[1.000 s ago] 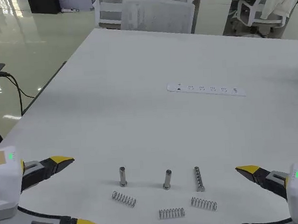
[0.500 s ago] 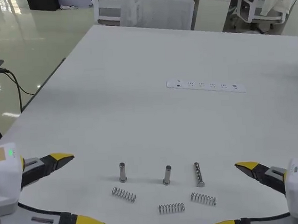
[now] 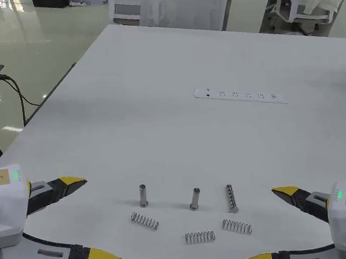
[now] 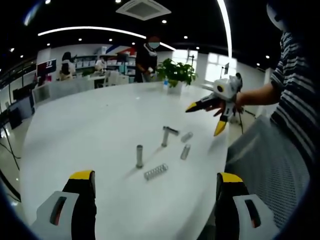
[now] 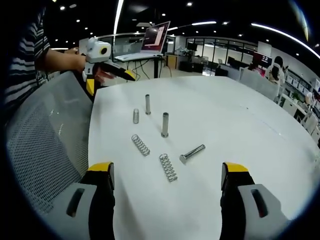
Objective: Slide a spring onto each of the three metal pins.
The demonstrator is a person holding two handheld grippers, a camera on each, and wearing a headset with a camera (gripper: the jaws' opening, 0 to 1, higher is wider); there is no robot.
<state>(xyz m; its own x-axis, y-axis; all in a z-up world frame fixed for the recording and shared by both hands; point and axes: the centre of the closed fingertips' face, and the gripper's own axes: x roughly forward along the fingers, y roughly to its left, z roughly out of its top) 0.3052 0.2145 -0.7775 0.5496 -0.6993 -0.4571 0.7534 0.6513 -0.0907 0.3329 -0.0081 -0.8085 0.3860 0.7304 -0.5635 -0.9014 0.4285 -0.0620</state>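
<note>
Two short metal pins point(image 3: 143, 195) point(image 3: 194, 198) stand upright on the white table point(image 3: 173, 123). A third, longer pin point(image 3: 230, 198) lies flat to their right. Three loose springs point(image 3: 145, 221) point(image 3: 200, 236) point(image 3: 236, 226) lie in a row just in front of the pins. My left gripper point(image 3: 93, 222) is open at the near left, a hand's width from the left spring. At the near right my right gripper point(image 3: 266, 226) is open too, close to the right spring. From the right gripper view the lying pin point(image 5: 192, 153) and a spring point(image 5: 168, 167) are nearest; the left gripper view has a spring point(image 4: 156, 171) closest.
A white power strip point(image 3: 239, 95) lies across the middle of the table, well beyond the pins. Office chairs point(image 3: 181, 10) stand at the far edge. The table's left edge point(image 3: 55, 101) drops to the floor, where a black cable point(image 3: 11, 94) runs.
The head camera has tilted, shifting the table in the picture. Pins, springs and both open grippers keep their places.
</note>
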